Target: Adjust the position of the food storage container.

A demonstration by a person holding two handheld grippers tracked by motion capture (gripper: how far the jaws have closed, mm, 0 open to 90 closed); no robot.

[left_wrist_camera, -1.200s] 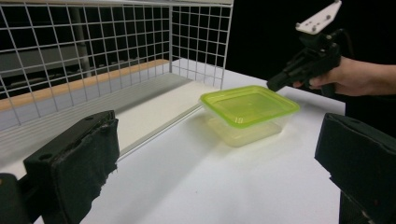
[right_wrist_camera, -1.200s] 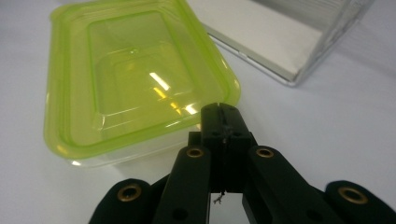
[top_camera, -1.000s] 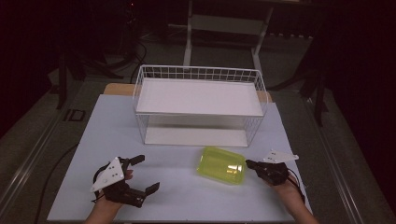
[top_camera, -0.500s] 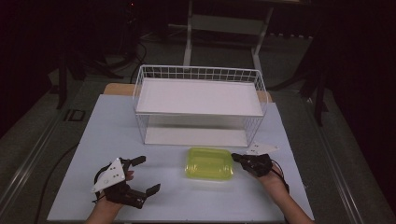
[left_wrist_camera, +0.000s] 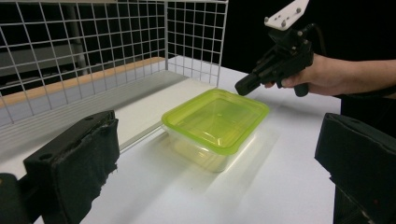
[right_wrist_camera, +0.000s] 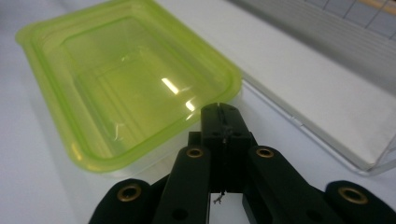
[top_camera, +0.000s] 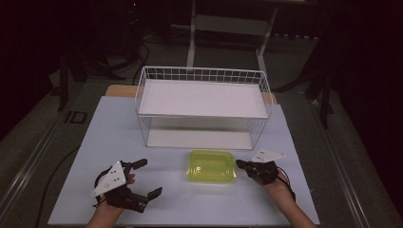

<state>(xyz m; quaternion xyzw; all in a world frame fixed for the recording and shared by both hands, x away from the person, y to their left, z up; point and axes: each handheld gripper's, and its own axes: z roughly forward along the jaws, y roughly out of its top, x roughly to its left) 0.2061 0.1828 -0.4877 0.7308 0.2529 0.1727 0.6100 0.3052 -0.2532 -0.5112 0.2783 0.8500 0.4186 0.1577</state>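
The yellow-green container (top_camera: 212, 166) is sitting flat on the white table (top_camera: 109, 137), near the middle of the near half, its lid on top and facing up. Through the translucent lid nothing is showing inside it; the clear base under the lid is looking empty in the left gripper view. Just beyond it, on the far side, the white wire basket (top_camera: 142, 90) is standing with a white board lying on its upper level and a second white board lying on the level under it, and nothing is resting on either board.

The right gripper (top_camera: 241, 165) is hovering just to the right of the container, jaws pressed fully together with nothing between them, the closed tip pointing at the container's right edge. In the right gripper view the tip is sitting right beside the lid's rim; whether it is touching is hard to call.

The left gripper (top_camera: 148, 178) is resting well to the left of the container, jaws spread wide and gripping nothing, the container lying in the gap ahead of them.
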